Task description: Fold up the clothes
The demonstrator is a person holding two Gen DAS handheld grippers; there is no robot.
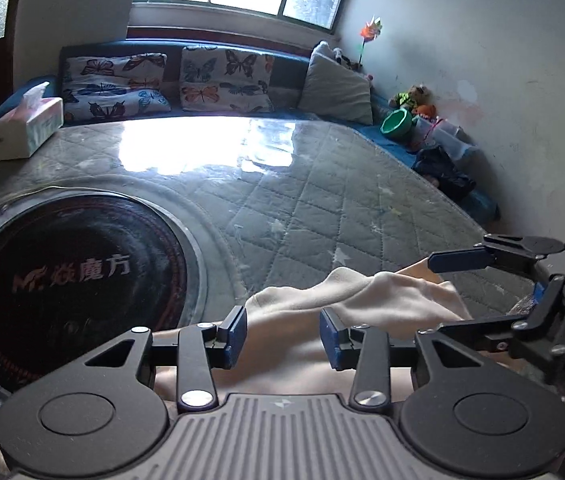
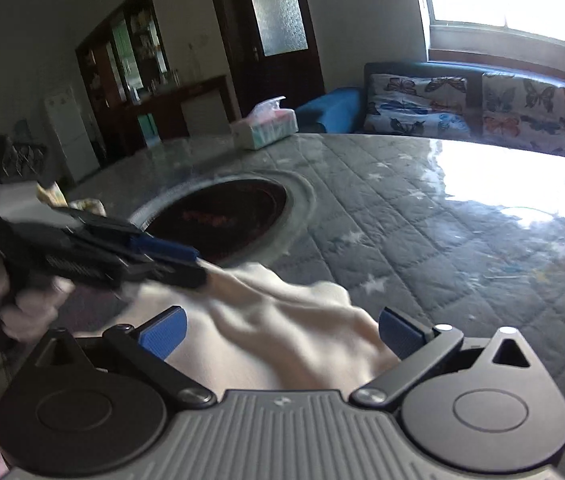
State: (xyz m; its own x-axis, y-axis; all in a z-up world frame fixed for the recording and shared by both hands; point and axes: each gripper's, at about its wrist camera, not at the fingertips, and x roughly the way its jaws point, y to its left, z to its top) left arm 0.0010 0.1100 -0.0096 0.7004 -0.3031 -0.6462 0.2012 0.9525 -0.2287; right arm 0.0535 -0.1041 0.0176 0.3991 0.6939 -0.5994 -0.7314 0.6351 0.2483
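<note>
Cloth, cream and soft, lies bunched on the quilted table between both grippers, so the left gripper and right gripper, jaws spread, should pinch edges evenly.

Garment on table, near hotplate

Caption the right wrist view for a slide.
Right hand-held gripper open over a cream garment on the quilted table; left hand-held gripper alongside.
</note>
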